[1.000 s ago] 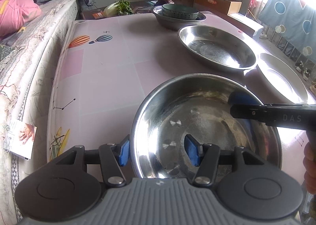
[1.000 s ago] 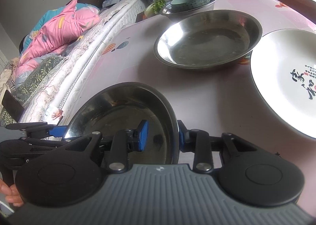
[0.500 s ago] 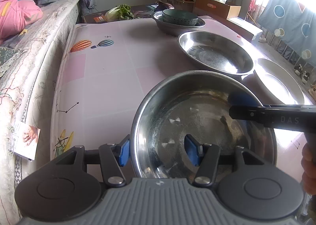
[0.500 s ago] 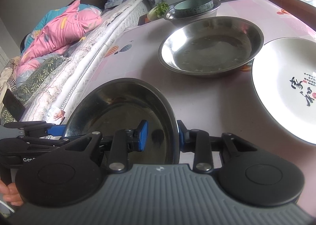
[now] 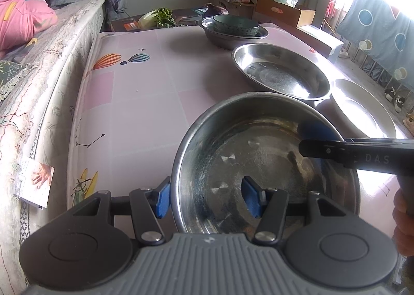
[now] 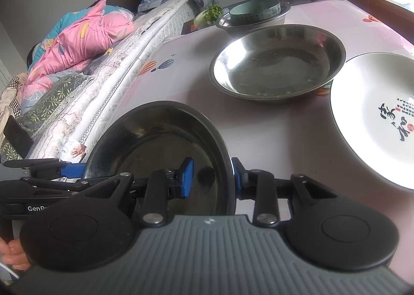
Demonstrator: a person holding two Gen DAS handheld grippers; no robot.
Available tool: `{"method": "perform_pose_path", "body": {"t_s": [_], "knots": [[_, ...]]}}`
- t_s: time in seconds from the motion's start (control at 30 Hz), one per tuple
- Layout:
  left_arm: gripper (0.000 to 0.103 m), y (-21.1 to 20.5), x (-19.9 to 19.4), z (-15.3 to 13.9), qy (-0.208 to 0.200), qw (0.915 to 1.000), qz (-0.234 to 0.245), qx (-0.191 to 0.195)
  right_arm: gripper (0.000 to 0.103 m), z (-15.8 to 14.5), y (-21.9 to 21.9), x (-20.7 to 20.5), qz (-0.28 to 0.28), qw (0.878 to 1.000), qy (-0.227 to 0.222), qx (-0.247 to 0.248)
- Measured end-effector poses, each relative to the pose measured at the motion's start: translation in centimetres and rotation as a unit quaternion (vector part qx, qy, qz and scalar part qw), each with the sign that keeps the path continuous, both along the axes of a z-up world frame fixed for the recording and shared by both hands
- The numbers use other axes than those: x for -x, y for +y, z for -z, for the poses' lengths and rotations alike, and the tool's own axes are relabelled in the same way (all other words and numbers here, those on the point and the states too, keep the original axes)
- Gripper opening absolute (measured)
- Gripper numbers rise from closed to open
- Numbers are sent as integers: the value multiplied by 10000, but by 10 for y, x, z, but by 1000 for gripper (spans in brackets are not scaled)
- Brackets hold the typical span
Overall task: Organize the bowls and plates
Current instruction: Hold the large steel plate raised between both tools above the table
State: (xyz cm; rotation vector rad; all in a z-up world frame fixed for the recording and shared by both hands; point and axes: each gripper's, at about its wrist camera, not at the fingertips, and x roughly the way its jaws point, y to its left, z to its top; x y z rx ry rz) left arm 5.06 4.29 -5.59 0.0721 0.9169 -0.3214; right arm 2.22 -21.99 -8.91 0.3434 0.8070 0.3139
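Observation:
Both grippers hold one steel basin [image 5: 264, 155] above the pink table [image 5: 145, 93]. My left gripper [image 5: 205, 199] is shut on its near-left rim, one finger inside, one outside. My right gripper [image 6: 212, 177] is shut on its right rim; the basin also shows in the right wrist view [image 6: 160, 145]. A second steel basin [image 5: 280, 72] sits just beyond, and it also shows in the right wrist view [image 6: 278, 62]. A white plate [image 6: 375, 111] with black characters lies to its right. At the far end a teal bowl [image 5: 235, 25] sits in a steel bowl [image 5: 233, 36].
A bed with pink bedding [image 6: 85, 38] runs along the table's left edge. Cardboard boxes [image 5: 284, 11] and vegetables [image 5: 157, 16] stand beyond the far end. A blue curtain [image 5: 375, 36] hangs at the right.
The held basin has risen and moved forward toward the second steel basin. Both grippers stay shut on its rim.

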Motion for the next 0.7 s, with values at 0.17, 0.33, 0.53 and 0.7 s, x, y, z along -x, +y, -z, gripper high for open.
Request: {"method": "perform_pose_path", "body": {"t_s": [0.17,0.33,0.53,0.7], "knots": [[57,1,1,0,1,10000,-5,5,31,0,0,0,3,10000,2,-2],[57,0,1,1,3,10000,0,3,32,0,1,0,0,10000,-1,-2],[57,0,1,1,2,10000,0,2,32,0,1,0,2,10000,-3,1],[57,0,0,1,6,10000,-2,4,33,0,0,0,1,10000,-7,0]]}}
